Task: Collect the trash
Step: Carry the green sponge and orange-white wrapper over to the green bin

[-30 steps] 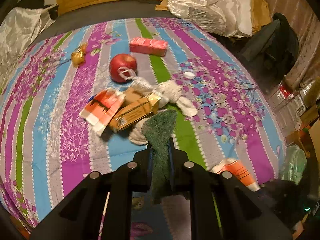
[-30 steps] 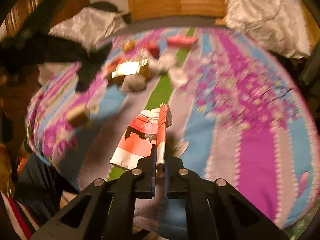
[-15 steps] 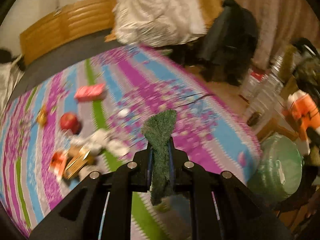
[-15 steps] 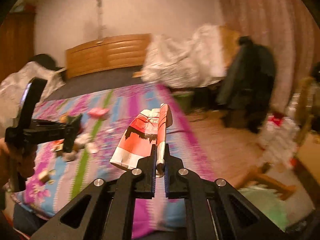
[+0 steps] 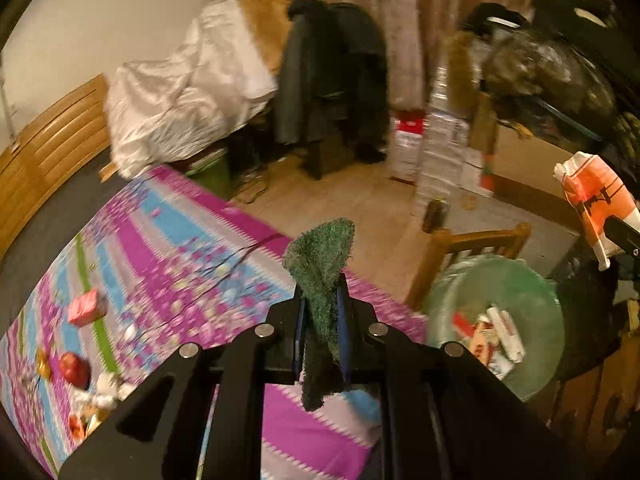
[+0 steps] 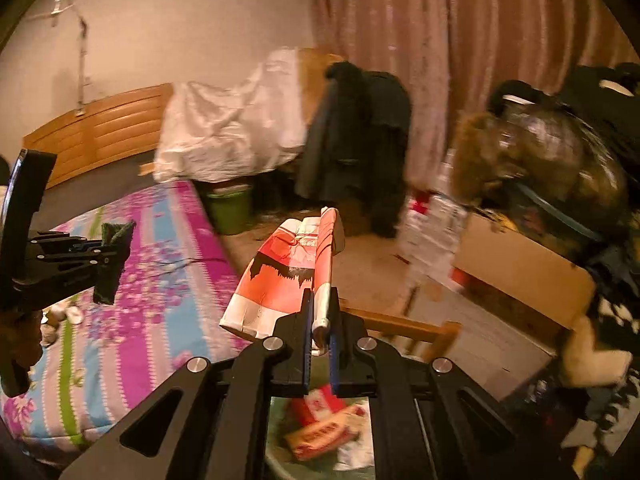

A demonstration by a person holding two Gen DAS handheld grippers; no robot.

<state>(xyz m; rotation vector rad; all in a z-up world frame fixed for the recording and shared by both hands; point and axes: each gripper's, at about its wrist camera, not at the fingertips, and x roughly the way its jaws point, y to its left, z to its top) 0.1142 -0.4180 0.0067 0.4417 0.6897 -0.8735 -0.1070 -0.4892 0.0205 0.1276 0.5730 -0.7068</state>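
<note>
My left gripper (image 5: 320,300) is shut on a green scouring pad (image 5: 322,260) and holds it over the bed's edge; it also shows in the right wrist view (image 6: 114,248). My right gripper (image 6: 320,304) is shut on a flattened red and white paper cup (image 6: 292,268), held above the green-lined trash bin (image 5: 532,280). The cup also shows at the right in the left wrist view (image 5: 596,200). The bin holds several wrappers (image 6: 324,424). On the bed (image 5: 172,264) lie a red apple (image 5: 74,366), a pink box (image 5: 82,302) and a heap of trash (image 5: 96,404).
A wooden chair (image 5: 476,240) stands beside the bin. A dark coat (image 5: 332,80) hangs by the curtain. Stacked bottles (image 5: 440,152), a cardboard box (image 6: 524,268) and a green bucket (image 6: 230,210) stand on the wooden floor. White bedding (image 5: 184,92) is heaped at the headboard.
Both grippers have swung right, away from the trash heap on the bed, toward the bin, each still holding its item. The right gripper now hangs over the bin.
</note>
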